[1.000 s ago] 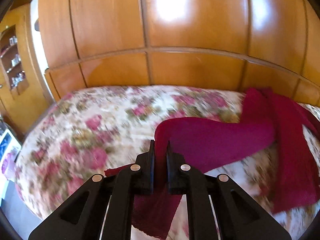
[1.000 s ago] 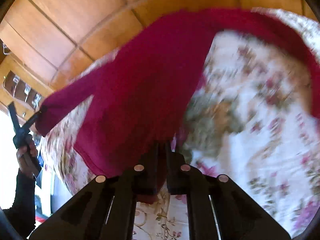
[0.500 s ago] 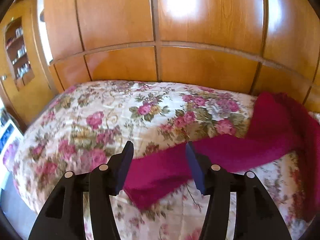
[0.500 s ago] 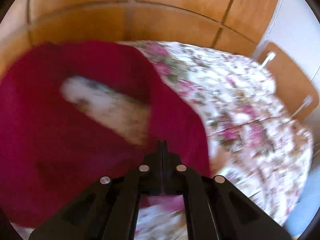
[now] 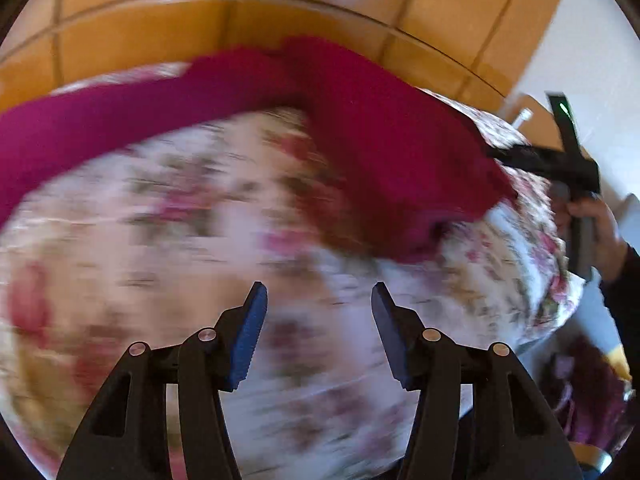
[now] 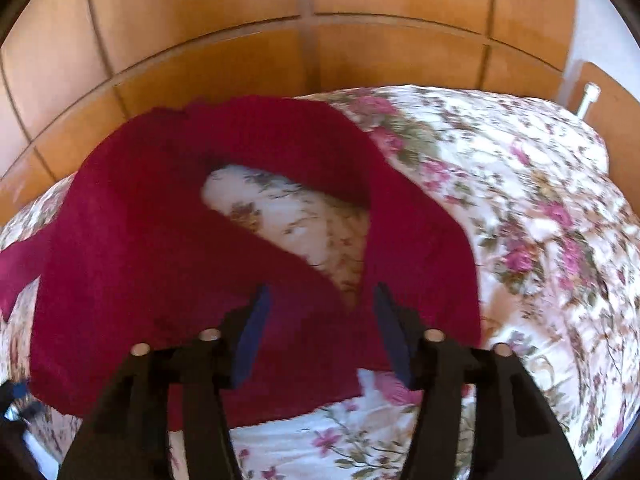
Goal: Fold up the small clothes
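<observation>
Behind everything, glossy wooden wardrobe panels (image 6: 304,60). In front, a bed under a floral bedspread (image 6: 520,216), carrying the only garment: a dark red knit sweater (image 6: 152,248), spread over the far left part of the bed, reaching almost to the far edge by the panels. One sleeve trailing toward the left edge, another band of knit looping round a patch of bare bedspread, probably laid out that way to flatten before a fold. Right hand-held gripper (image 6: 318,332) poised just above the sweater's near hem, jaws wide apart, nothing between them. Left hand-held gripper (image 5: 318,332) likewise spread and empty, over bare bedspread near the front edge, apart from the cloth, likely travelling to a new pinch point. Left view badly motion-blurred: flower pattern smeared, sweater outline soft. Neckline and cuffs hard to pick out; bed's near corners cut off by the lens rim.
</observation>
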